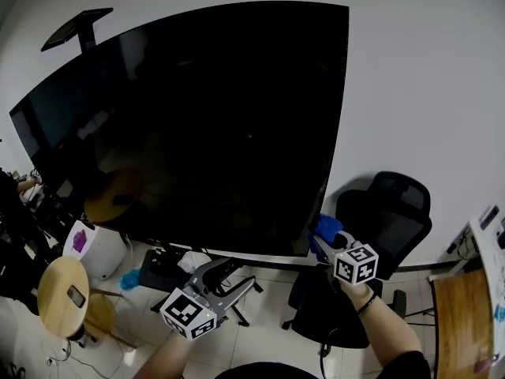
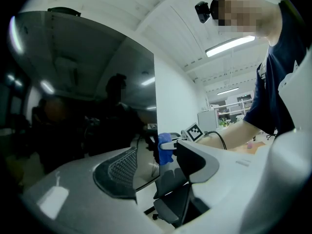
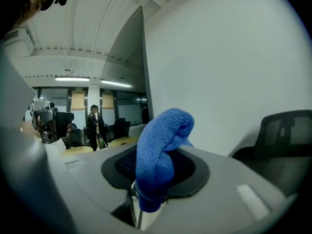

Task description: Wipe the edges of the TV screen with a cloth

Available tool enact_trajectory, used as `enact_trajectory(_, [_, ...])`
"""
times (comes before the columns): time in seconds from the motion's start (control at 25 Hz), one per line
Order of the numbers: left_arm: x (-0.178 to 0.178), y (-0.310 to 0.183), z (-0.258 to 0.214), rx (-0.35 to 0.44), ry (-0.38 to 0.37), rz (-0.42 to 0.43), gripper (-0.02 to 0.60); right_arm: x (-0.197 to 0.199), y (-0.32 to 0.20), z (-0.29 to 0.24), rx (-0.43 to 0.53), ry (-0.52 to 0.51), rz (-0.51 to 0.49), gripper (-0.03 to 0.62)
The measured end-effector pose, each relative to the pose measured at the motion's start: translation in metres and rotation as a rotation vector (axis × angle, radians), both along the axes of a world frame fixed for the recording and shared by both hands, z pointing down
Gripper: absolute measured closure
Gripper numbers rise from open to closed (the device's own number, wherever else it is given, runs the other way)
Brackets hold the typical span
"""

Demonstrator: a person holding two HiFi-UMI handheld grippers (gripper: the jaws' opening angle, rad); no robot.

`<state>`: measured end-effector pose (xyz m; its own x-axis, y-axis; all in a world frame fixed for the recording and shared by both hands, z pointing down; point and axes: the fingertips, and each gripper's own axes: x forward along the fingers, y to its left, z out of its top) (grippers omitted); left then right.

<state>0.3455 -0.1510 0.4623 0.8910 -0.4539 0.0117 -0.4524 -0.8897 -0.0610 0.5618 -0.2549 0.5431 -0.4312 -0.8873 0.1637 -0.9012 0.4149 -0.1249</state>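
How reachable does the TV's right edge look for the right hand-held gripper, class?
Probably yes: the right hand-held gripper, shut on the blue cloth, sits beside the TV's lower right corner, nothing visible between.

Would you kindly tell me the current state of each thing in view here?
TV screen: dark, no picture, reflecting the room.
blue cloth: bunched up, by the screen's lower right corner.
right gripper: shut on the blue cloth.
left gripper: jaws apart, nothing between them.
office chair: unoccupied, beside the screen.
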Motion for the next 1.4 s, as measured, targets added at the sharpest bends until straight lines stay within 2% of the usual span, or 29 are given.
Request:
enact_trajectory(0.32, [0.006,-0.002,0.033,-0.065,-0.005,-0.018,0.348,-0.011,0.013,0.082,-0.152,-0.055,-0.024,0.454])
enact_trajectory(0.64, [0.007,0.007,0.051,-0.105,-0.012,-0.044,0.348,-0.004,0.018,0.16,-0.316,-0.188,0.02,0.454])
enact_trajectory(0.88, [-0.007,0.007,0.061,-0.128,-0.024,-0.093,0.348,-0.003,0.009,0.178,-0.332,-0.2,0.026,0.454])
enact_trajectory(1.08, [-0.019,0.009,0.073,-0.159,-0.035,-0.13,0.348,-0.014,0.002,0.186,-0.348,-0.301,0.031,0.454])
enact_trajectory(1.4, [-0.046,0.012,0.073,-0.163,-0.034,-0.182,0.348,-0.019,-0.006,0.185,-0.34,-0.421,0.053,0.454])
